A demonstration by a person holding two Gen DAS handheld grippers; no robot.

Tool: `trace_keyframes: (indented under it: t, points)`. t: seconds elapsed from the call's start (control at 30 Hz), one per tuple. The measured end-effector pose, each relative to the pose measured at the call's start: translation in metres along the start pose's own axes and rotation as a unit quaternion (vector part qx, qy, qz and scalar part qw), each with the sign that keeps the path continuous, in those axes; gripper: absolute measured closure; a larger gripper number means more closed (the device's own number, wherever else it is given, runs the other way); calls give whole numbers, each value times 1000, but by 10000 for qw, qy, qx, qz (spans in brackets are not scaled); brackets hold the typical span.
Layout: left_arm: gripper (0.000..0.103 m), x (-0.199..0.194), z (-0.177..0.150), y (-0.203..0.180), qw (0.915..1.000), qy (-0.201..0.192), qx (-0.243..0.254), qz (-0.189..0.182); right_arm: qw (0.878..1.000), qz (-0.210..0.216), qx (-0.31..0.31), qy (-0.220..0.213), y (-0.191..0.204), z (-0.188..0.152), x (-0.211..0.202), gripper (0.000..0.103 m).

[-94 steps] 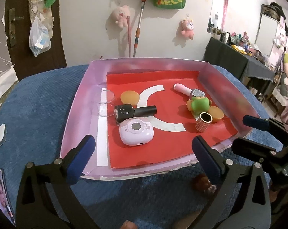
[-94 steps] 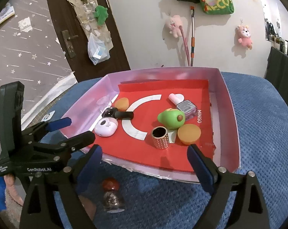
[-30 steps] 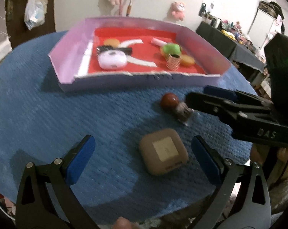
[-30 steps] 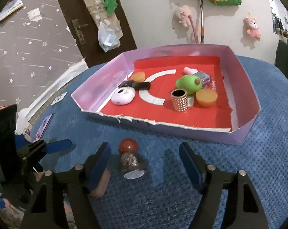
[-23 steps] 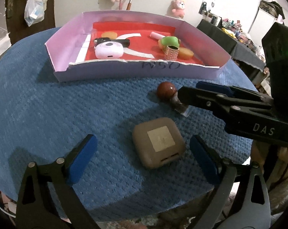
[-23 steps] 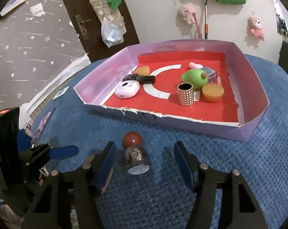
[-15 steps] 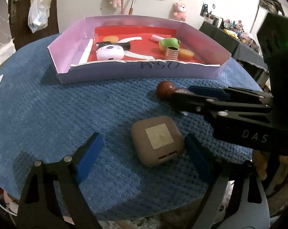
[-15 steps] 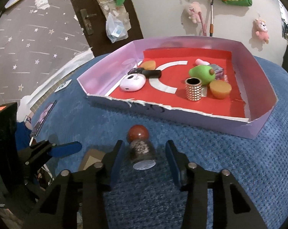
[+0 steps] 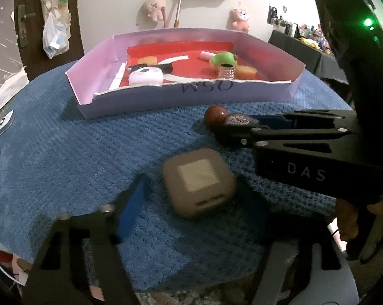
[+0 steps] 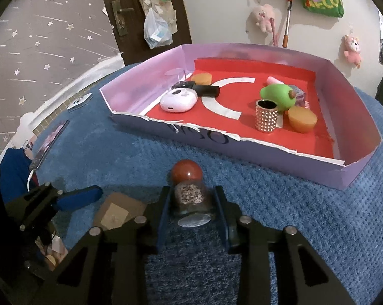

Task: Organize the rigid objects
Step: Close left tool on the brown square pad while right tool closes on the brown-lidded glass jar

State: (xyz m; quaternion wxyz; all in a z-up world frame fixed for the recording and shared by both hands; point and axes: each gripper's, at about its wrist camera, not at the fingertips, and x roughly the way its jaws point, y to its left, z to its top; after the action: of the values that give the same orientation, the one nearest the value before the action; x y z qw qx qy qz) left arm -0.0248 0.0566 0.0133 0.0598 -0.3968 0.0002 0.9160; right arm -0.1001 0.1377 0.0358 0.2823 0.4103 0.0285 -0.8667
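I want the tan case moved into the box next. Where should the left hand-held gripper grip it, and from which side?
Grip the tan case across its two flat side walls, coming in low from the near edge. It lies flat on the blue cloth, squarish with rounded corners, so the sides are the parallel faces. The left hand-held gripper already straddles it, though blurred.

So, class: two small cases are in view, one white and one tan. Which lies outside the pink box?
The tan square case, on the blue cloth; the white rounded case sits inside the pink box.
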Motion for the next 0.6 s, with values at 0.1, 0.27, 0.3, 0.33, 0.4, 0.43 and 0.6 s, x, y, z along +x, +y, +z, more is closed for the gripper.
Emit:
trace_keyframes:
  t: [0.1,0.27,0.3,0.33,0.4,0.43,0.6]
  points:
    - [49,0,1,5,9999,10,-68,-119,9999,44,106,4,-3,1,0,68]
    - [51,-2,3,10,9995,15,-156,-258,9996,172,241,-43,-5,2,-5,68]
    - [51,-2,3,11,9994,14,-180,-288,9994,201,262,-61,-6,3,-7,68]
    - [51,-2,4,13,9993,11,-206,-319,9993,220,275,-86,-6,4,-8,68]
    - [52,-3,6,15,9991,3,-236,-338,9992,243,289,-140,-6,6,-12,69]
    - [52,-3,6,15,9991,-6,-243,-346,9991,258,301,-164,-6,7,-14,69]
    - [52,-9,12,18,9989,-152,-246,-368,9987,295,322,-257,-6,11,-22,69]
